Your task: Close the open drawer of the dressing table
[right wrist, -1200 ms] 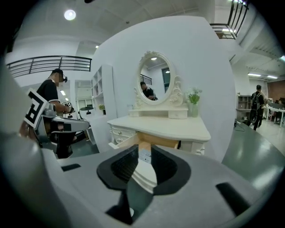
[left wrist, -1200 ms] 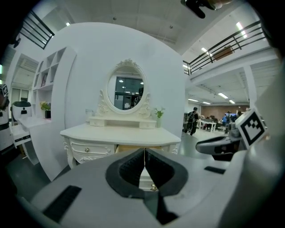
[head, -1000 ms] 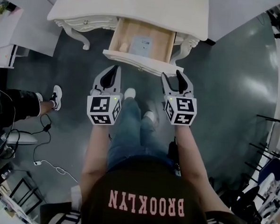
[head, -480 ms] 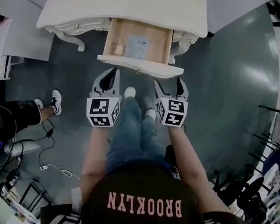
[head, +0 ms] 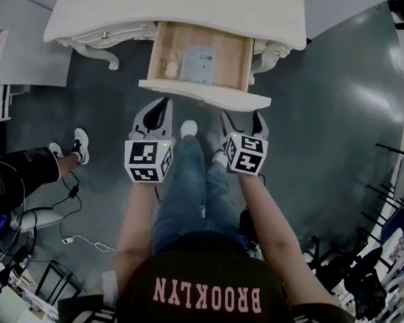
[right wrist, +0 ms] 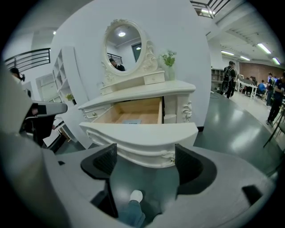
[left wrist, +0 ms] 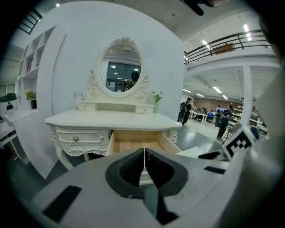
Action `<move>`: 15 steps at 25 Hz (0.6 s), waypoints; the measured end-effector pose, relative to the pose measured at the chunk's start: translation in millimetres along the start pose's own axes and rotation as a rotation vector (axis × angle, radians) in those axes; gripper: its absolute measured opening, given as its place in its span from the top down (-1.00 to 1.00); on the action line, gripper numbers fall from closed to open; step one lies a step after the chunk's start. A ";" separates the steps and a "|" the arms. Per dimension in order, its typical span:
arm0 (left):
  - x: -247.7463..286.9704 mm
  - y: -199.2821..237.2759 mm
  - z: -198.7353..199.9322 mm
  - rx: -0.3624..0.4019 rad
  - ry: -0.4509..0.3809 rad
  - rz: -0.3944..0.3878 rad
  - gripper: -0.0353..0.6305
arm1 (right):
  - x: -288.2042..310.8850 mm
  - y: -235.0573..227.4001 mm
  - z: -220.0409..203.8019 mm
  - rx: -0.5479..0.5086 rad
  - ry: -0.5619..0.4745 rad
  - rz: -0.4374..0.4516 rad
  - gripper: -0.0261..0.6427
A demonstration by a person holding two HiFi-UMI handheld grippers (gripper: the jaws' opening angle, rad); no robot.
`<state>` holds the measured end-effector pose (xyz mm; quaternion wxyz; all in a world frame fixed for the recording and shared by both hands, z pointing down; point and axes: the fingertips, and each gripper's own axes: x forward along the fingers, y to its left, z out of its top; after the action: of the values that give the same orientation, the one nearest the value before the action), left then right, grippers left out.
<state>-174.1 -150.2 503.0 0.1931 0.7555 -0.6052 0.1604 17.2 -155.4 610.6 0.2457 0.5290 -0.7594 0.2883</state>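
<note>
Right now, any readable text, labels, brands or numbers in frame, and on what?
"BROOKLYN": on the person's dark shirt, upside down in the head view.
Sheet lying in the open drawer: its print is too small to read.
No other words or numbers can be made out in any view.

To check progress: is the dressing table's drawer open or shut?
Open. The drawer stands pulled out from under the top of the dressing table, and its wooden inside shows in all three views.
</note>
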 end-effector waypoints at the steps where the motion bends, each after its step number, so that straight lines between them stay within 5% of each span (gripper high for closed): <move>1: 0.7 1.5 -0.5 -0.001 0.003 -0.001 0.87 | 3.2 1.9 -2.0 -0.001 0.010 -0.001 -0.16; 15: 2.4 28.1 2.8 0.000 0.013 -0.015 0.87 | 22.7 2.1 -10.4 0.024 0.076 -0.109 -0.16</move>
<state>-201.1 -159.0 504.4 0.1983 0.7591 -0.5981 0.1636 8.7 -162.6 633.1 0.2835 0.5612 -0.7160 0.3035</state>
